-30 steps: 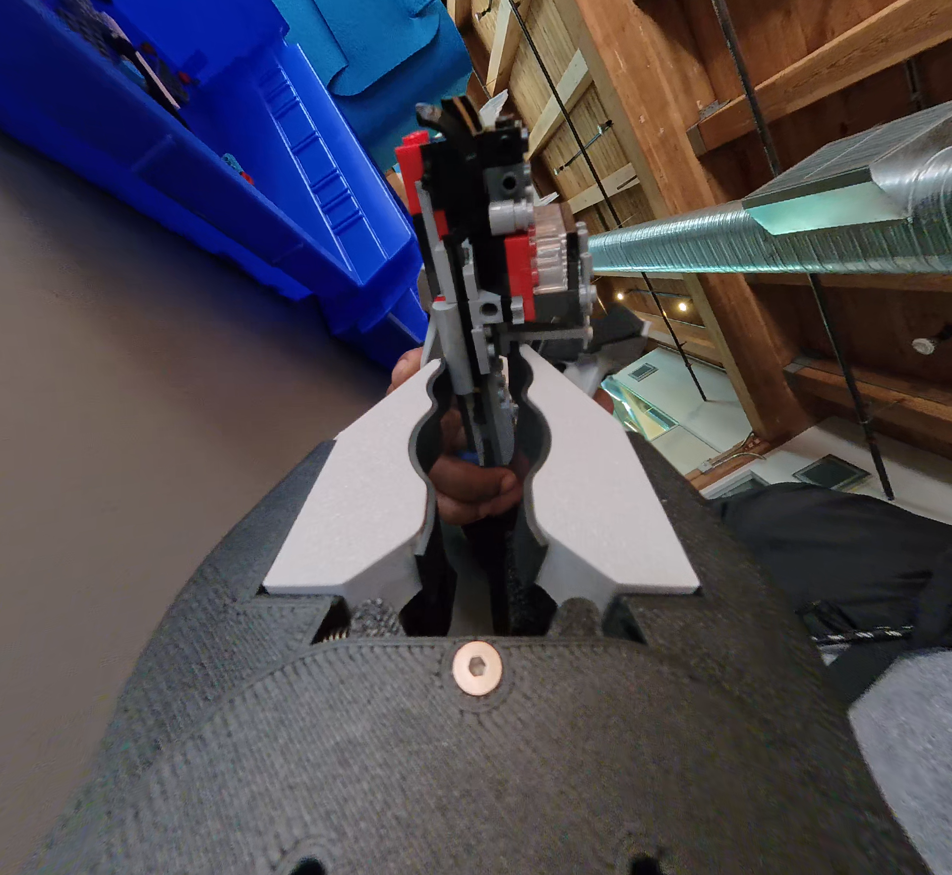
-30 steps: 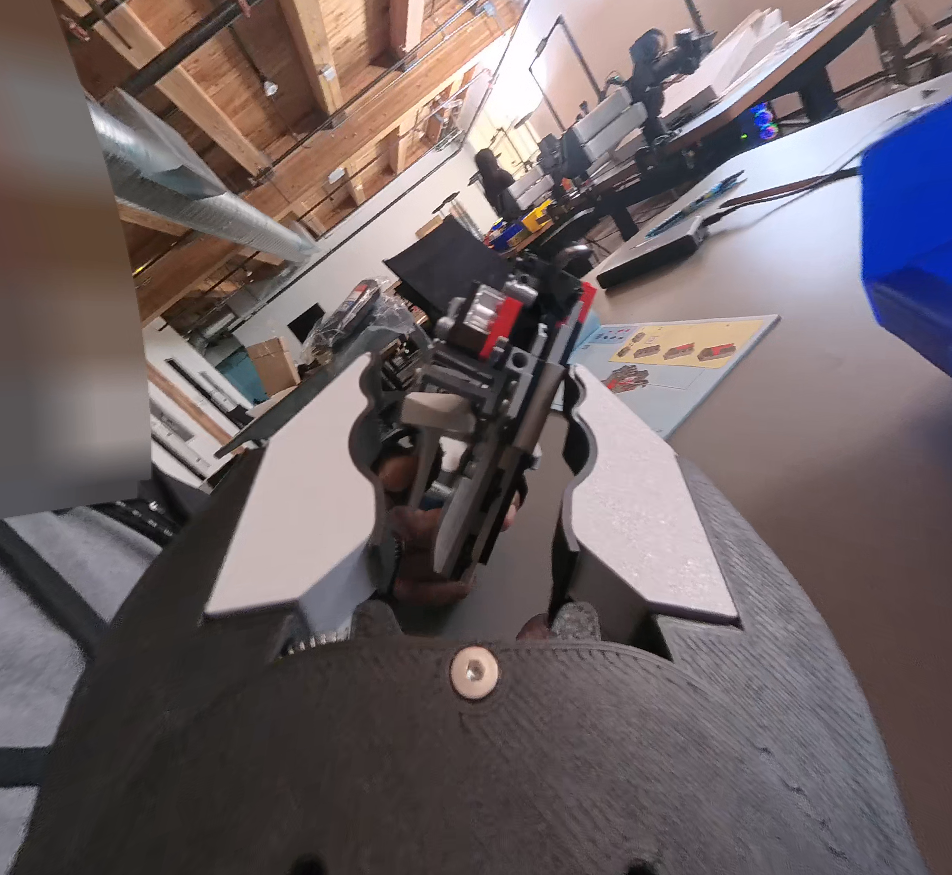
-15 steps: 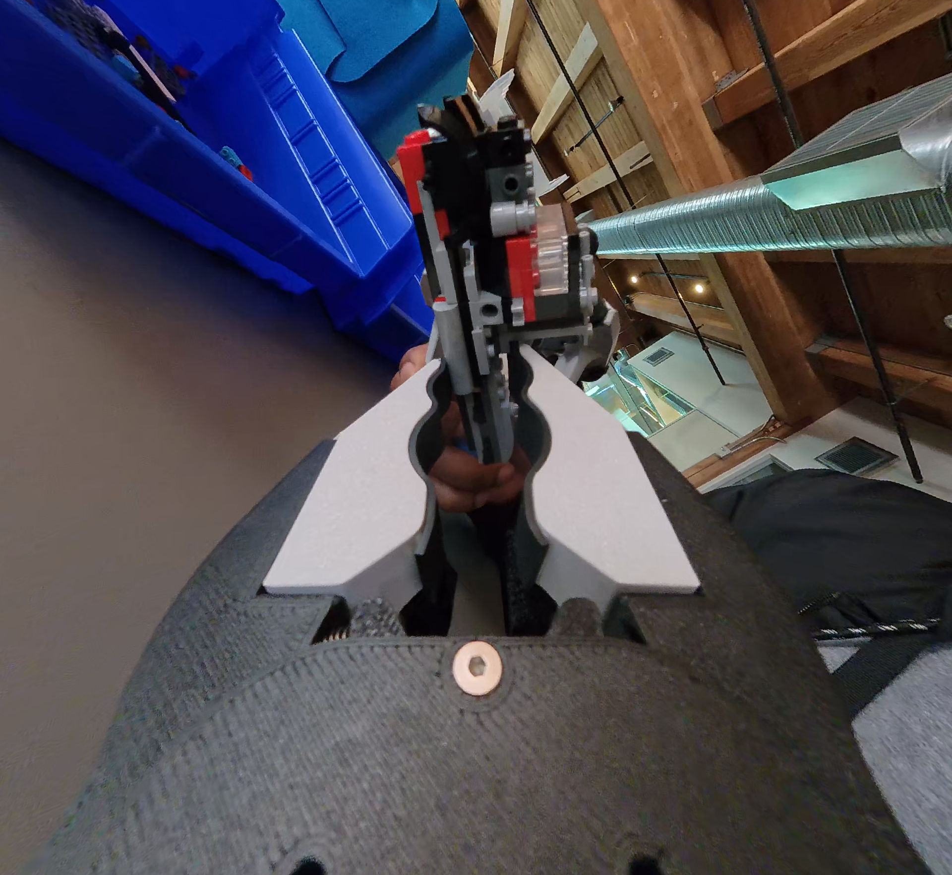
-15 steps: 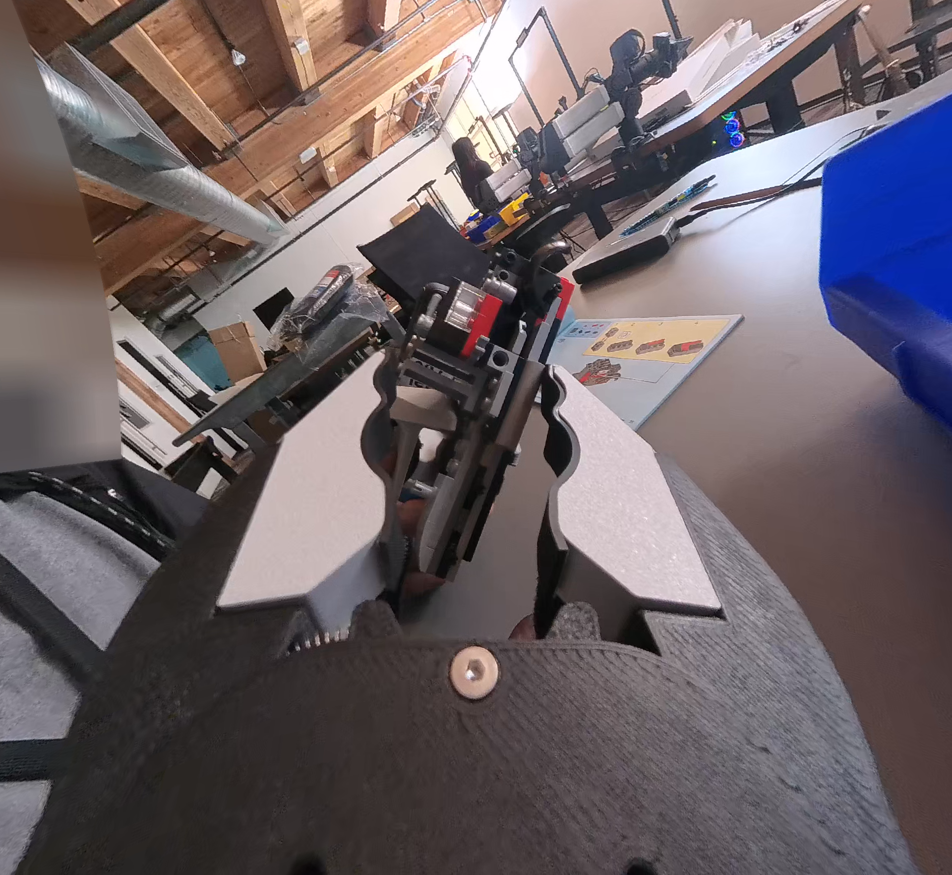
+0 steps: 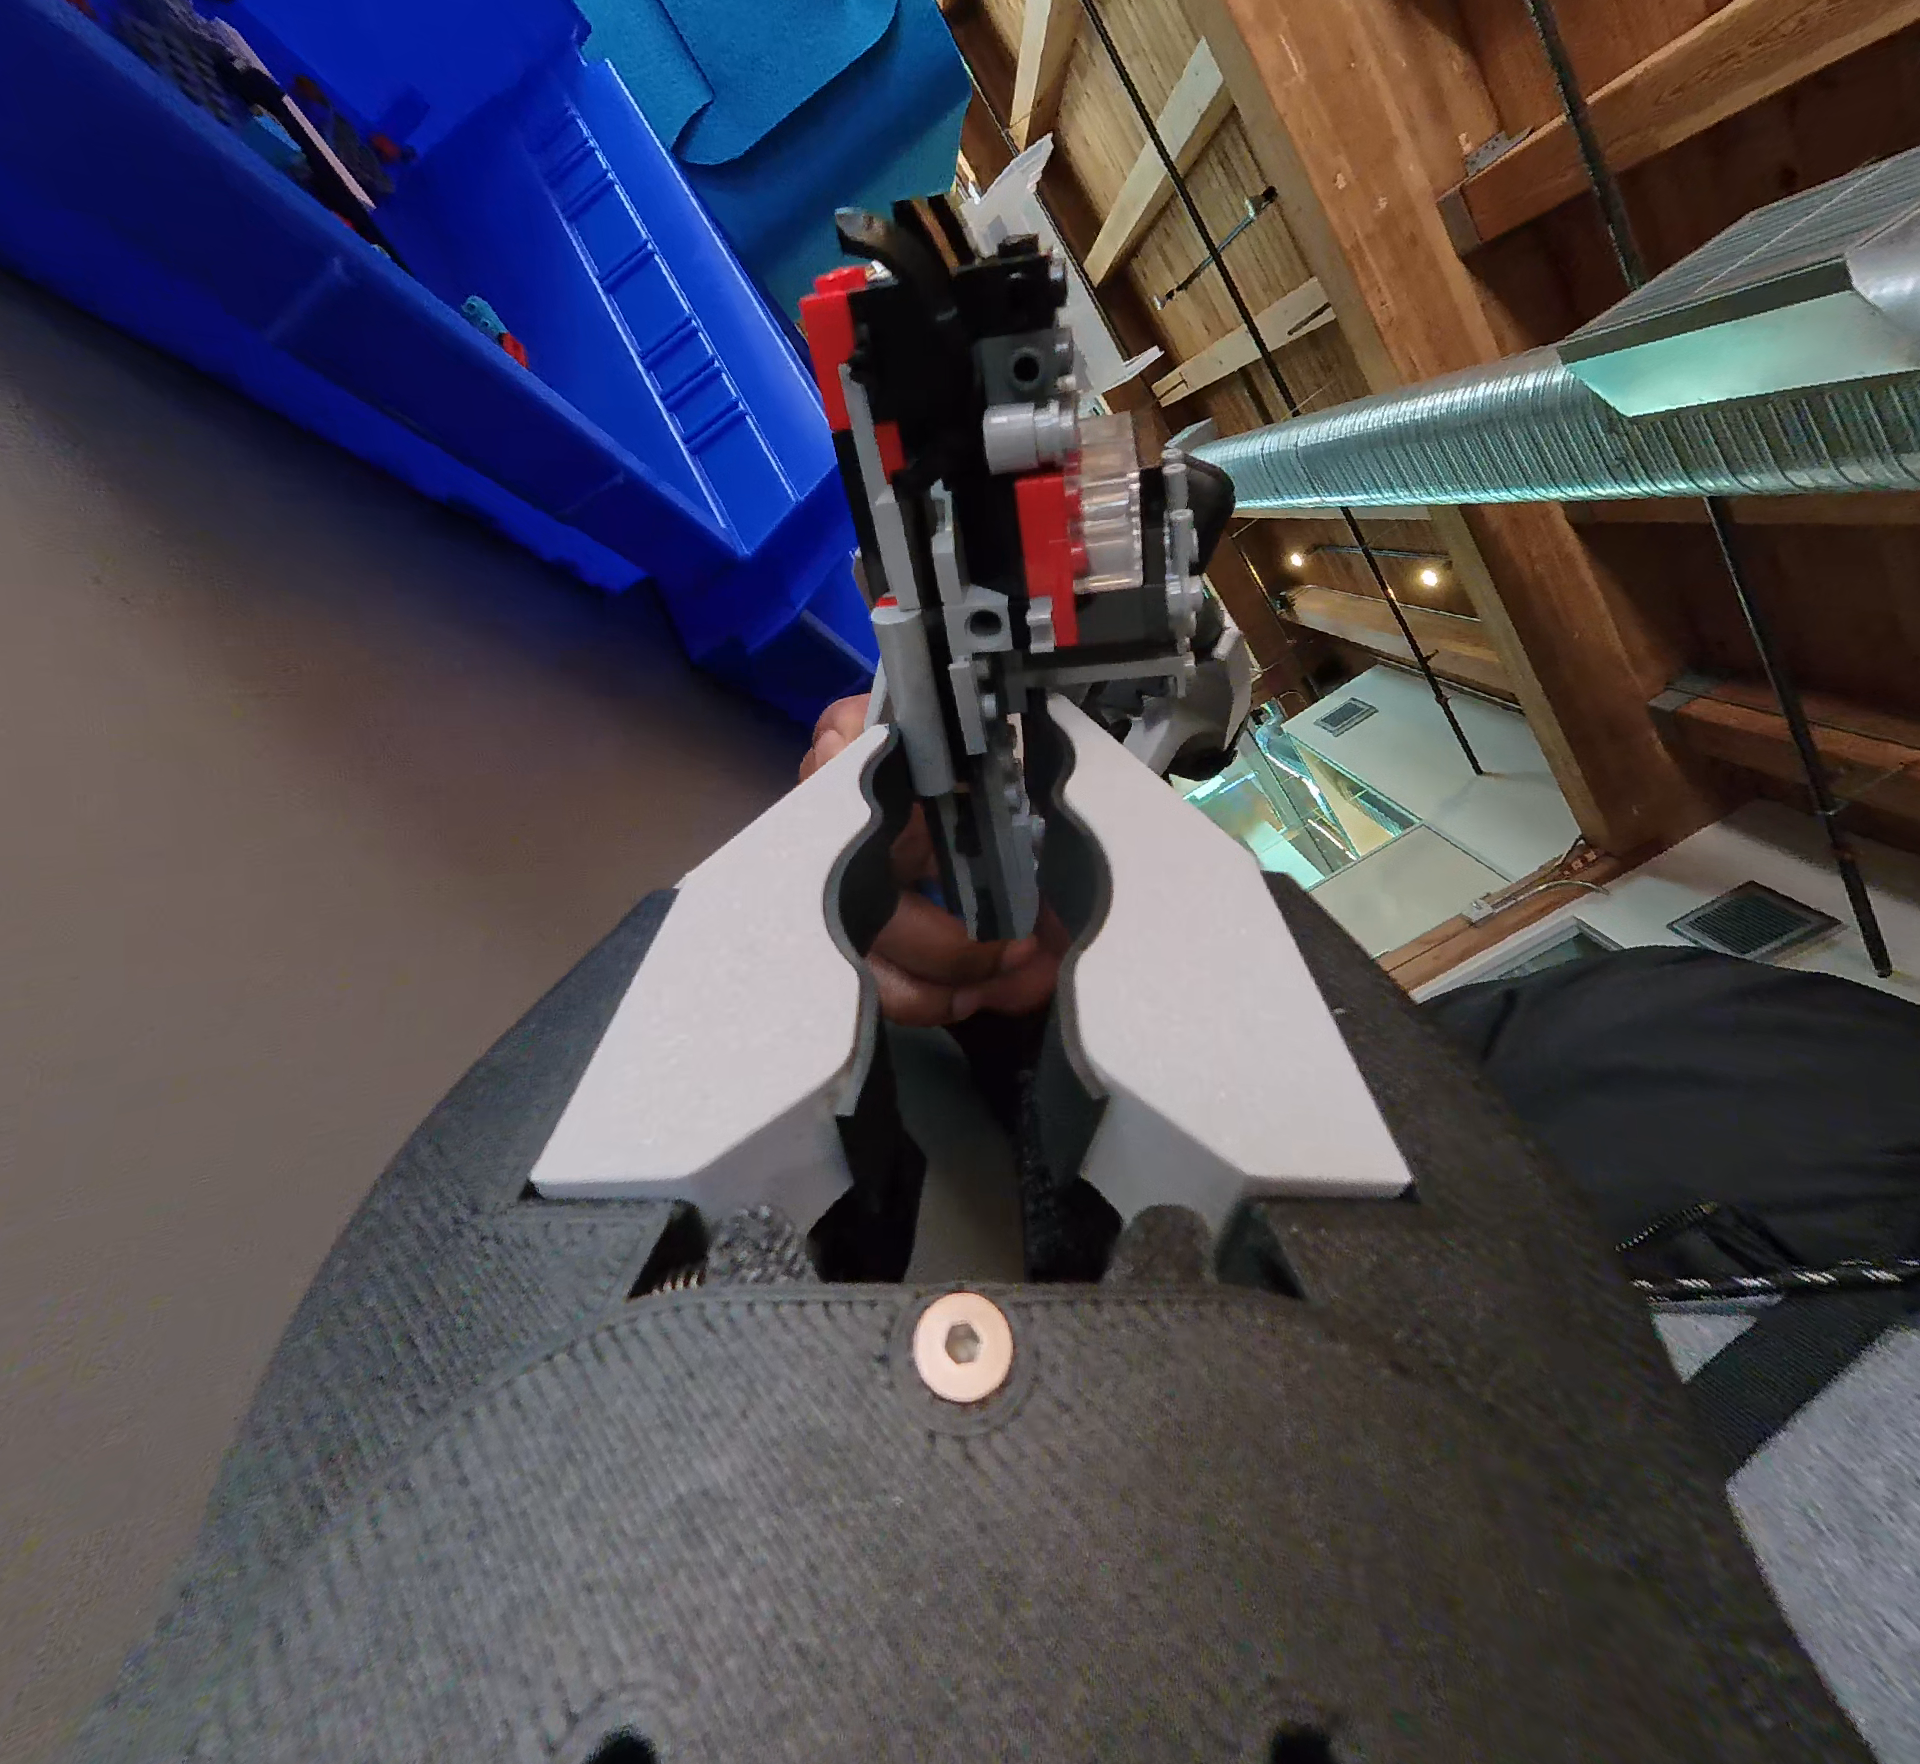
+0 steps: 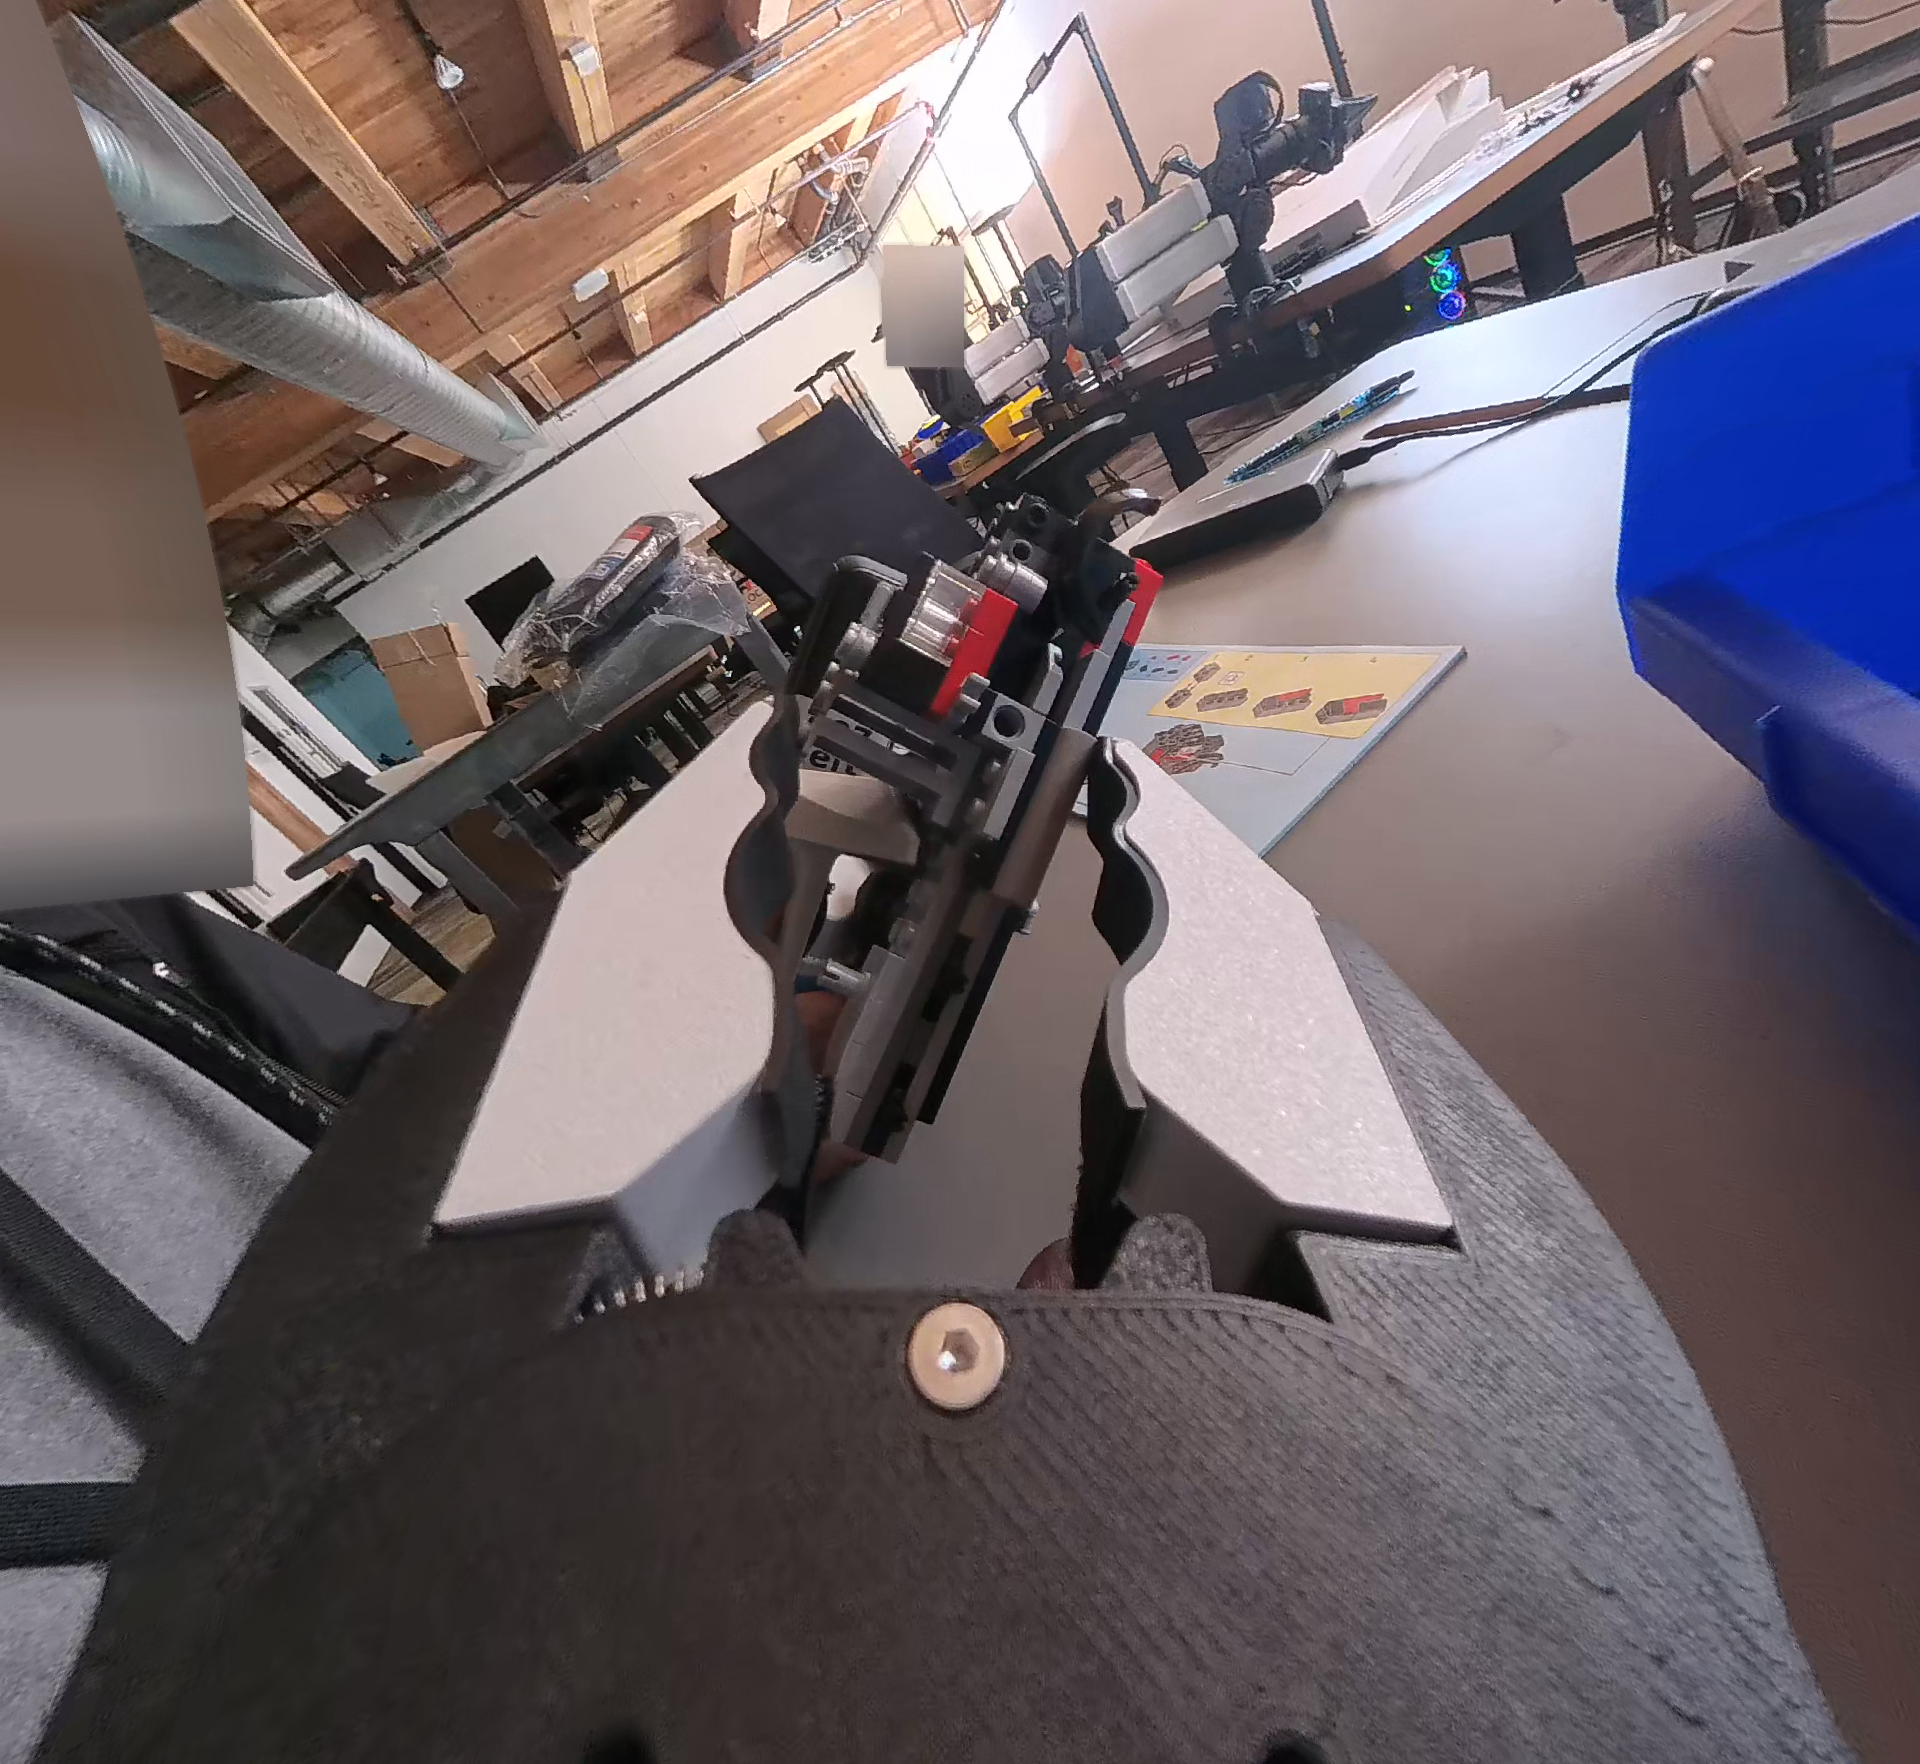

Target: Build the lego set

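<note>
A partly built lego model (image 5: 977, 509) of black, red, grey and clear bricks is held up above the table. My left gripper (image 5: 971, 758) is shut on its grey lower end. The model stands upright beyond the fingertips. A hand shows behind the jaws. In the right wrist view the same model (image 6: 966, 706) lies tilted between the jaws. My right gripper (image 6: 940, 748) is closed in on it, with both fingertips touching its sides. A light grey finger of the left gripper (image 6: 842, 821) shows beside the model.
A blue bin (image 5: 416, 384) with loose pieces stands on the brown table (image 5: 260, 779), a teal felt piece (image 5: 748, 0) behind it. In the right wrist view there are the bin's corner (image 6: 1766, 592), an instruction sheet (image 6: 1299, 706) and a grey flat device (image 6: 1247, 509). My two grippers' fingertips are within a few centimetres of each other.
The right gripper's jaws have narrowed around the model and it has shifted against it. The left gripper keeps its hold and has tilted slightly.
</note>
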Available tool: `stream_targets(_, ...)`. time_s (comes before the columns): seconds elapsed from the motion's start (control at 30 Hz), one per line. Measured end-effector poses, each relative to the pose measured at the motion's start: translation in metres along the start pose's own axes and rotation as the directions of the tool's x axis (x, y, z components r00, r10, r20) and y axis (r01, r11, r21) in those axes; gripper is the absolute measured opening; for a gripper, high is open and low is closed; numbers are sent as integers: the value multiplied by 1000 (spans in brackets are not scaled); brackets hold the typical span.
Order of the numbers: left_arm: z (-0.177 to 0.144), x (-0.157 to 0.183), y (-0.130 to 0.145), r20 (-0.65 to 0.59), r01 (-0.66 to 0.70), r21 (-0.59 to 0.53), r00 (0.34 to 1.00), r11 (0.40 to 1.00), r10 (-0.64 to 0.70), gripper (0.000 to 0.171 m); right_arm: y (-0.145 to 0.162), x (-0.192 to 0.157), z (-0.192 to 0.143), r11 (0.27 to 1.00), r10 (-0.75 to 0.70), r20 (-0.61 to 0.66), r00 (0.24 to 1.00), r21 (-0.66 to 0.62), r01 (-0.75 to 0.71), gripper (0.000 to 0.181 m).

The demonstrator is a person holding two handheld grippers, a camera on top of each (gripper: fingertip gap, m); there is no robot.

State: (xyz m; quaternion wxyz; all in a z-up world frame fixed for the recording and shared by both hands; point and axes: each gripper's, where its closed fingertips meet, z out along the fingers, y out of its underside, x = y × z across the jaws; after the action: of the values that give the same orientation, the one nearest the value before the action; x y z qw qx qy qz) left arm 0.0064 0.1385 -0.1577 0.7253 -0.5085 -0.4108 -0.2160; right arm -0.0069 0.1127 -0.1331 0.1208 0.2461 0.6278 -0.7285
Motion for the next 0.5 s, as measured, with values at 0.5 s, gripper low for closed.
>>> stream_targets(0.5, -9, 10, -16, -128, 108, 95, 987, 990, -95, 23, -13, -4, -3, 991, 128, 36, 991, 40, -130, 67)
